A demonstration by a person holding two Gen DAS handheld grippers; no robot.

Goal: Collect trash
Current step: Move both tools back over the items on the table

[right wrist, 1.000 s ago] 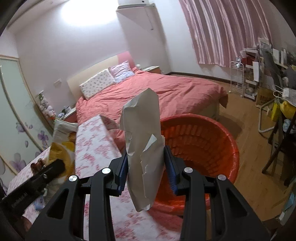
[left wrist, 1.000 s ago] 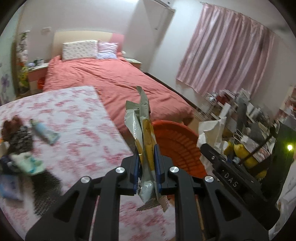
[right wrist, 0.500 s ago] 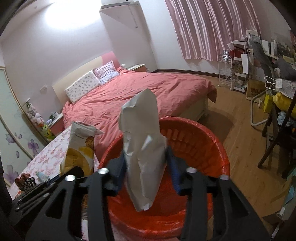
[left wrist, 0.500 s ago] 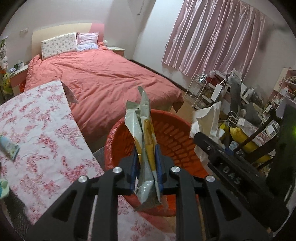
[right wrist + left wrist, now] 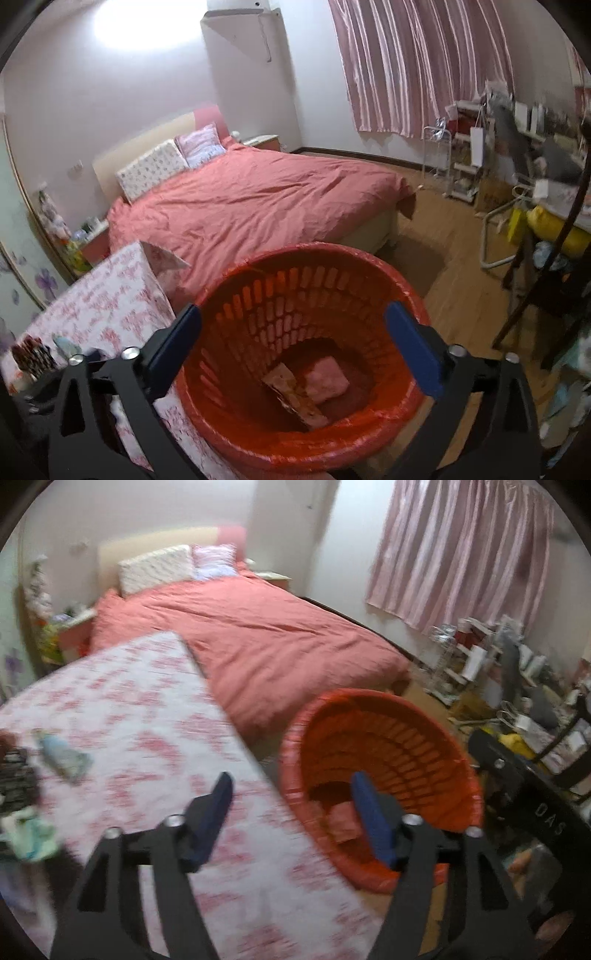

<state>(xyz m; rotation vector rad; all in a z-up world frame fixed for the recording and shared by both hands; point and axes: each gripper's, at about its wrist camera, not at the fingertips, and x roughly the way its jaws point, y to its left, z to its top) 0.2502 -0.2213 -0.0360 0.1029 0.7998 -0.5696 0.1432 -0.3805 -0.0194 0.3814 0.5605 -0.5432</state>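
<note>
Both grippers, left and right, have just sprung wide apart, seemingly empty, above the red basket.

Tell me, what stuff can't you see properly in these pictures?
- Things at the table's left edge: left wrist view, blurred and cut off.
- Trash in the red basket: right wrist view, shadowed, kind unclear.
- Shelf clutter: right wrist view, too small.

Bedroom with pale walls and a wooden floor

Straight ahead stands a bed under a salmon-pink cover, two pillows against its cream headboard; ahead and to the right hang pink curtains, drawn shut, above cluttered shelves (contents too small to tell); a bright light glares on the wall upper left.
</note>
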